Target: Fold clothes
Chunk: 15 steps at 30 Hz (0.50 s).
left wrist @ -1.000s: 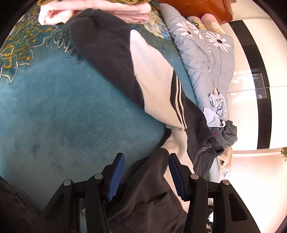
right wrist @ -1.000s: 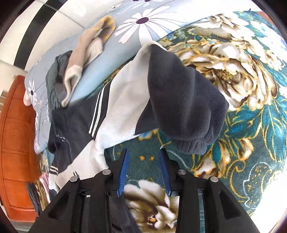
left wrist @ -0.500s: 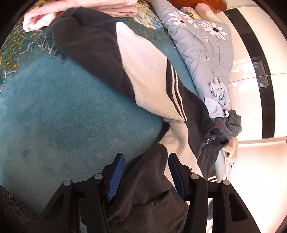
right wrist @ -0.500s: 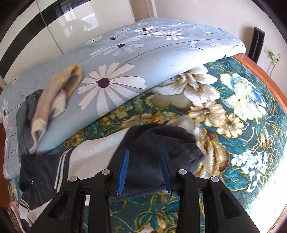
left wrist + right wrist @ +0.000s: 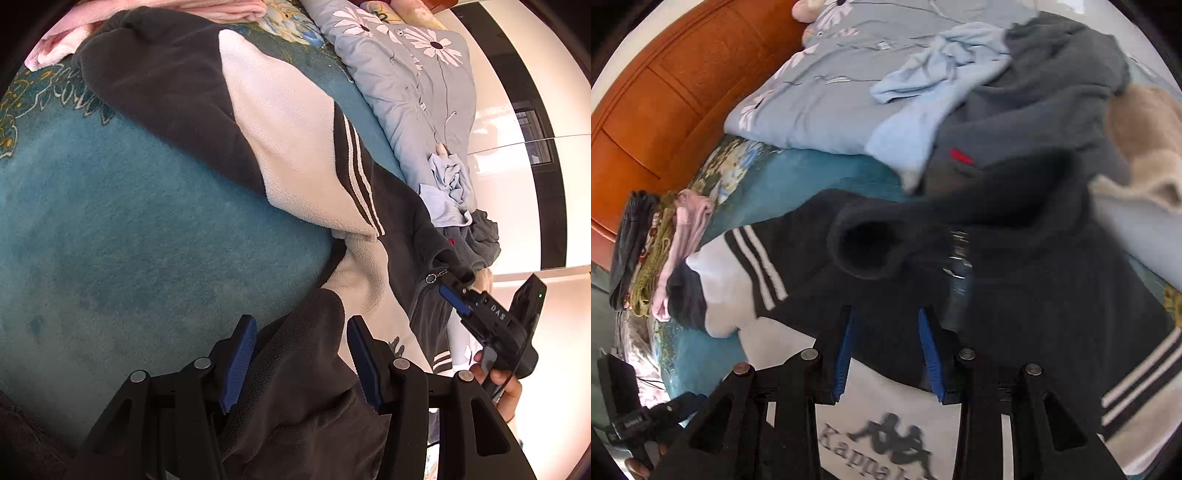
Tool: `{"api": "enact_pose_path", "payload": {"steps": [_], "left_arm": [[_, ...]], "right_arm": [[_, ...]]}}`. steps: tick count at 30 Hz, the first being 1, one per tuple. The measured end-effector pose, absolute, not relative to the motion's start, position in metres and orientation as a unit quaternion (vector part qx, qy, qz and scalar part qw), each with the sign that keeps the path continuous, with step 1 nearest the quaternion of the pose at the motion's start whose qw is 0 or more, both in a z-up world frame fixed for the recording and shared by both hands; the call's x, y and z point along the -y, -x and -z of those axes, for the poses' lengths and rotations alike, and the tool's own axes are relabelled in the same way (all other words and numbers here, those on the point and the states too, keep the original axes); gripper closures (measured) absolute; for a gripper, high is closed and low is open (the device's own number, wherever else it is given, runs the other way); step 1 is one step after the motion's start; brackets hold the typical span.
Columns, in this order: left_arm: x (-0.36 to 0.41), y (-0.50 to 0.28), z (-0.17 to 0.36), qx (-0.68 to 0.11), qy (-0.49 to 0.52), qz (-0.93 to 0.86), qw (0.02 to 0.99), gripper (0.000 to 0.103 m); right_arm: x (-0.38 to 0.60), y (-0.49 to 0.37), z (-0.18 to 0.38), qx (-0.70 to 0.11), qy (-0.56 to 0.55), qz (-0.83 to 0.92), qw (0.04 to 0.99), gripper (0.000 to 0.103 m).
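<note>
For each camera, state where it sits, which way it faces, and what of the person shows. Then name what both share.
Left wrist: on the left gripper, looking down along its fingers at the dark sleeve between them, across the teal blanket; the right gripper and its hand show.
Right wrist: on the right gripper, looking down at the jacket's collar; the headboard lies beyond.
Shared: the black-and-white jacket, the grey floral quilt.

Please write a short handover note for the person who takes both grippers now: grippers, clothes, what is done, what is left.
Left gripper: shut on the dark sleeve of the jacket.
Right gripper: open, over the collar.
Jacket lies unfolded on the teal blanket.
Done: folded pile near the headboard.
Left: fold this jacket, then probably the heap on the quilt.
</note>
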<state>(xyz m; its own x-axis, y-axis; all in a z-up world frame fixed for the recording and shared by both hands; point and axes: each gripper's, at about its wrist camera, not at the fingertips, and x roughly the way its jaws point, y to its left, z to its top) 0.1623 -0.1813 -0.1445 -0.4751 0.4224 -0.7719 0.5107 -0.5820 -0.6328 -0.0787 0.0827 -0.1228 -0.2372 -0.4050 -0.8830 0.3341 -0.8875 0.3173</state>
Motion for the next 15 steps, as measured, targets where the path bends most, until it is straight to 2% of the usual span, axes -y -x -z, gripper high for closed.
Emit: {"api": "enact_pose_path", "payload": {"steps": [3,7,12,15], "left_arm": [[0.181,-0.159,0.148,-0.46,-0.514,0.724,0.024,0.048],[0.176,-0.153,0.147,-0.446,-0.516,0.731,0.012,0.048],[0.172,-0.146,0.15,-0.44,-0.523,0.73,0.0,0.048],[0.176,-0.146,0.153,-0.453,-0.519,0.725,-0.003,0.048]], "right_arm": [[-0.051,0.09,0.124,0.034,-0.572,0.784,0.239,0.066],[-0.04,0.106,0.12,0.038,-0.555,0.807,0.199,0.066],[-0.029,0.117,0.134,0.005,-0.589,0.786,0.186,0.066],[-0.023,0.117,0.141,-0.01,-0.598,0.776,0.199,0.07]]}}
